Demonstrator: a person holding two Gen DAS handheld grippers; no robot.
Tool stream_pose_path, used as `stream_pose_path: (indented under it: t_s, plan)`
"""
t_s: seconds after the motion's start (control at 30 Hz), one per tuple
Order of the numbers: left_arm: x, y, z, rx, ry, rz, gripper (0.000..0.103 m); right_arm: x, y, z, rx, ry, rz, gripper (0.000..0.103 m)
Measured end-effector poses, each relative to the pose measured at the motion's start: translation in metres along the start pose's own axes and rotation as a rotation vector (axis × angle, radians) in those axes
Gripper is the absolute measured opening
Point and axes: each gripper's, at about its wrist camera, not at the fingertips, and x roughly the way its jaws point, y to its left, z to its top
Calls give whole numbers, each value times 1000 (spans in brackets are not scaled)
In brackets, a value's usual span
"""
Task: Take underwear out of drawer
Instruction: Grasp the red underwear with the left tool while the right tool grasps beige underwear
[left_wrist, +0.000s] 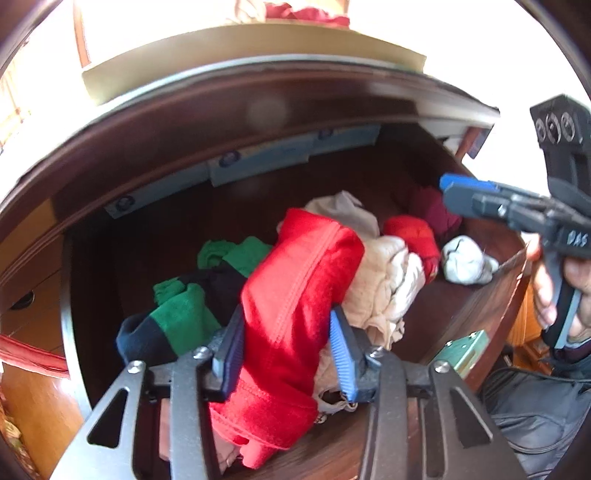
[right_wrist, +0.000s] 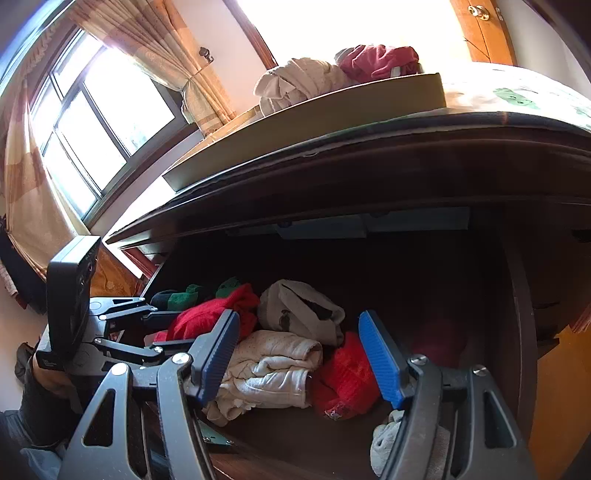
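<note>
Left gripper (left_wrist: 286, 354): clamped on the red underwear (left_wrist: 291, 295), both blue pads pressed against the cloth from either side; no free gap shows.
Red underwear: bunched between the left gripper's fingers, over the near part of the open drawer (left_wrist: 476, 306); its upper end leans against the beige clothes.
Right gripper (right_wrist: 306, 358): jaws apart, nothing between the pads; it hangs above the front of the drawer, over the clothes without touching them.
Drawer: dark wood, pulled out under a dark tabletop (right_wrist: 369, 162).
Beige clothes (left_wrist: 384, 280): crumpled pile in the middle of the drawer, just beside the red underwear.
Second red piece (right_wrist: 343, 376): lies right of the beige pile, seen between the right gripper's fingers.
Green and dark socks (left_wrist: 177, 317): left side of the drawer.
White sock (left_wrist: 465, 260): against the right drawer wall.
Tabletop: a flat cardboard box (right_wrist: 332, 114) lies on it, with beige and dark red clothes (right_wrist: 340, 74) on top.
Person: a hand (left_wrist: 550, 291) grips the right gripper's handle.
</note>
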Motion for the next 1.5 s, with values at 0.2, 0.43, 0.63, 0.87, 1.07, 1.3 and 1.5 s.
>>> stream_pose_path:
  t_s: [0.2,0.43,0.63,0.87,1.07,1.3,1.5]
  plan:
    - [-16,9,-4,-72,-81,2,40,2,13,2,-89,19,-28,69]
    - [-27,18,-6,-135,-142,-4,40,13,37,6,-260,86,-40,69]
    - [-39,27,-8,-174,-175,-13,40,36,53,17,-451,213,-51,69]
    - [-44,30,-7,-188,-186,-12,40,70,80,16,-634,401,4,69]
    - [-53,39,-9,-201,-204,-13,40,89,93,11,-712,525,52,69]
    - [-58,49,-9,-220,-208,-15,40,112,109,6,-786,636,61,69]
    - [-63,57,-6,-231,-212,-16,40,138,119,-6,-829,783,82,65]
